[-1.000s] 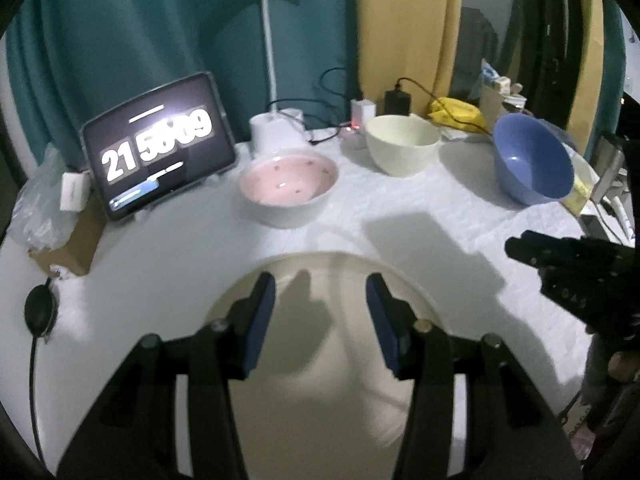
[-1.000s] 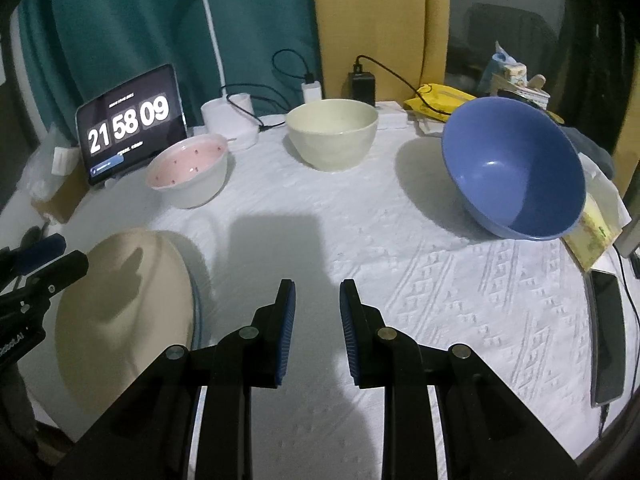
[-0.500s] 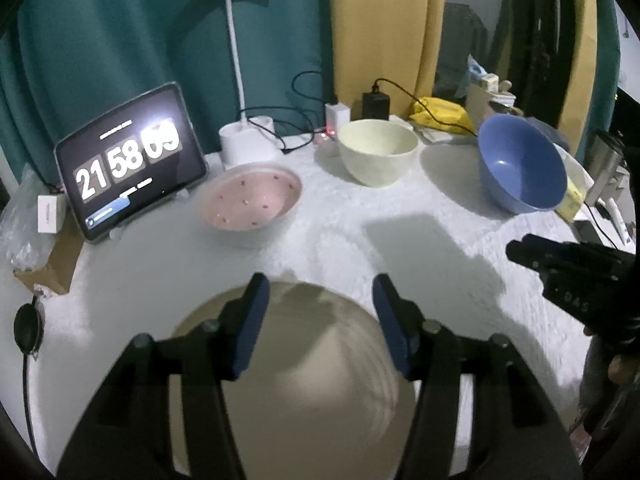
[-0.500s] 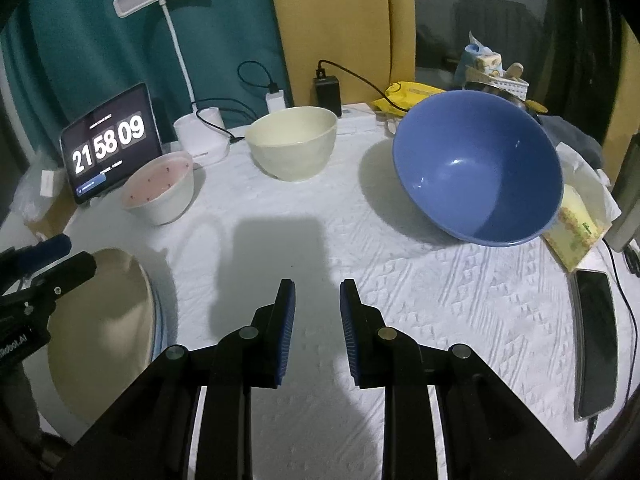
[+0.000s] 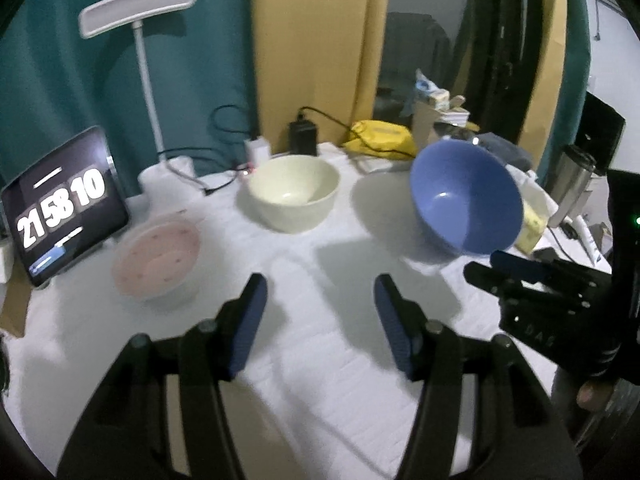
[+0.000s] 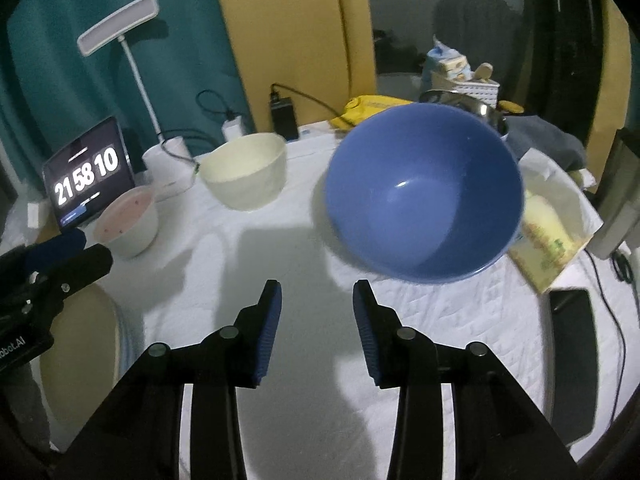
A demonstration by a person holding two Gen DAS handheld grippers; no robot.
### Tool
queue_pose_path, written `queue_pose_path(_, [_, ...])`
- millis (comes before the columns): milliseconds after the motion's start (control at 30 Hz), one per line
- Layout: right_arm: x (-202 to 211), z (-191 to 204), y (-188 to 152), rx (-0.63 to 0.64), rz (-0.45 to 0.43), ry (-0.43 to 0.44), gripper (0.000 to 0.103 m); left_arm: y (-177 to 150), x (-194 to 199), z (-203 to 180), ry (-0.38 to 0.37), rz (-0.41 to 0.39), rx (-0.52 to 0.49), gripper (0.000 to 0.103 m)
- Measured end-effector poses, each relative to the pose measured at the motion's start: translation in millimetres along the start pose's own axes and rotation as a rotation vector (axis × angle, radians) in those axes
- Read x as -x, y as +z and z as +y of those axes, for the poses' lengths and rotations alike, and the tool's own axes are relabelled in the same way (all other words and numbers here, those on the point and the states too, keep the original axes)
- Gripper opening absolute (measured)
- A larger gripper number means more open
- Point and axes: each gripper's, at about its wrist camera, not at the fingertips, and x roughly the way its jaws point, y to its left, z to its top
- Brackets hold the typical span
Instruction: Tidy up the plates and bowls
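Note:
A large blue bowl (image 6: 424, 196) sits tilted at the right of the white table; it also shows in the left wrist view (image 5: 466, 200). A cream bowl (image 5: 292, 192) (image 6: 246, 174) stands at the back middle. A pink-lined bowl (image 5: 158, 262) (image 6: 128, 226) stands at the left. A cream plate (image 6: 80, 352) lies on a blue-rimmed plate at the front left. My left gripper (image 5: 318, 304) is open and empty above the cloth, in front of the bowls. My right gripper (image 6: 316, 300) is open and empty, just in front of the blue bowl.
A tablet showing a clock (image 5: 64, 204) and a white desk lamp (image 5: 138, 4) stand at the back left. Chargers and cables (image 5: 304, 136) and a yellow bag (image 5: 378, 136) lie at the back. A phone (image 6: 570, 320) and a packet (image 6: 548, 244) lie at the right edge.
My left gripper has lifted and moved forward off the cream plate, still open. My right gripper has moved towards the blue bowl and opened wider.

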Motion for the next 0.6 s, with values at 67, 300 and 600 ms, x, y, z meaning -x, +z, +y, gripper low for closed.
queue_pose_path(67, [0.2,-8.2,4.3,-0.001,-0.007,-0.009,0.039,5.7,-7.9,-9.0,-0.012,0.005,-0.004,0.058])
queue_pose_path(300, [-1.2,-38.1,18.0,-0.019,-0.031,-0.046,0.039,25.8,-34.0,-34.5,-0.030,-0.016,-0.019,0.057])
queue_pose_path(600, [-12.9,-73.2,30.4,-0.058,-0.048,-0.099,0.039,42.8,-66.2,-63.6,-0.061,-0.079,-0.028,0.057])
